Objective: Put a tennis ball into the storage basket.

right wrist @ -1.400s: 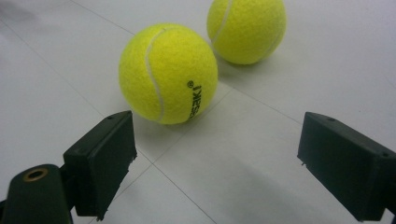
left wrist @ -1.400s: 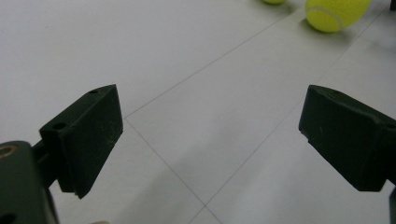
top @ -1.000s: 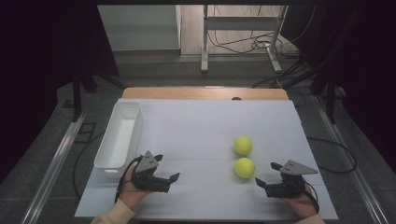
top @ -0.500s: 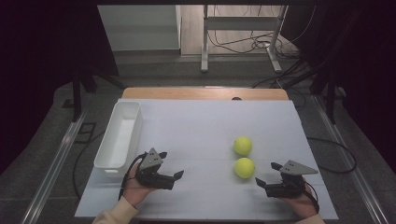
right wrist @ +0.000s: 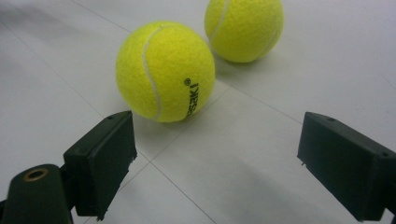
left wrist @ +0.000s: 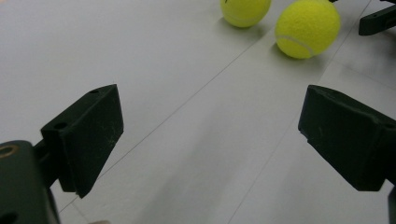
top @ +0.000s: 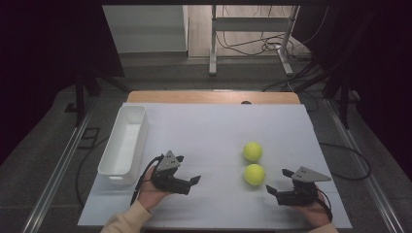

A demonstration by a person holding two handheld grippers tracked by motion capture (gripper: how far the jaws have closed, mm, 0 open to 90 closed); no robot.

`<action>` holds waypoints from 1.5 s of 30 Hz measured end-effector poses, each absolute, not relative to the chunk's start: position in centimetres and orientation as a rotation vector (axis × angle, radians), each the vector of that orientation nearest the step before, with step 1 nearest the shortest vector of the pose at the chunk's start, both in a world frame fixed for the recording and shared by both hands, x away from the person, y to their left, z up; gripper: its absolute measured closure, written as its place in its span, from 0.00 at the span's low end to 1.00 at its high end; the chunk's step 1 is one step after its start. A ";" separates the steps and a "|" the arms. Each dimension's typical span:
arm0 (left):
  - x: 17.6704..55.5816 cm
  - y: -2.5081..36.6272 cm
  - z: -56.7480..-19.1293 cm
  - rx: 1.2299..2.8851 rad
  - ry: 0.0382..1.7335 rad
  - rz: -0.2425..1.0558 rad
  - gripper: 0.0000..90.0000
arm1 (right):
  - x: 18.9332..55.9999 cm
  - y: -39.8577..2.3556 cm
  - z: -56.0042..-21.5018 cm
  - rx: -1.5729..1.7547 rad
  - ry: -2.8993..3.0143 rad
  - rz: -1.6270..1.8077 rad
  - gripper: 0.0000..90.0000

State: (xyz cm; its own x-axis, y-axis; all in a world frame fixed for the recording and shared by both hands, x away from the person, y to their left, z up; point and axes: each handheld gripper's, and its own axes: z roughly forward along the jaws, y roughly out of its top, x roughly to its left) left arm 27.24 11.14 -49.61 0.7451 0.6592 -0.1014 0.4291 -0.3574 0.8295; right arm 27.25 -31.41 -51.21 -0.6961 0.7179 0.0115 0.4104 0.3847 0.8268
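Two yellow tennis balls lie on the white table at the right of centre: a near ball [top: 254,174] and a far ball [top: 252,151], close together but apart. My left gripper [top: 194,182] is open at the front left and points right toward the balls, well short of them. The left gripper view has the near ball [left wrist: 308,28] and the far ball [left wrist: 245,10] ahead of my open left gripper [left wrist: 210,135]. My right gripper [top: 271,190] is open just right of the near ball. The near ball [right wrist: 165,71] lies just beyond my right gripper [right wrist: 219,163], with the far ball [right wrist: 243,28] behind it.
A long white bin [top: 142,136], nothing in it, stands along the left side of the white table sheet [top: 204,131]. A wooden table edge [top: 209,97] shows at the back. Dark floor, cables and a metal stand lie beyond it.
My left gripper has moved a little right and forward across the table. The right gripper and both balls have stayed where they were.
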 end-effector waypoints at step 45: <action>28.9 5.6 -49.8 2.073 0.714 0.204 0.08 | 27.2 -31.6 -51.2 0.976 2.296 1.219 0.13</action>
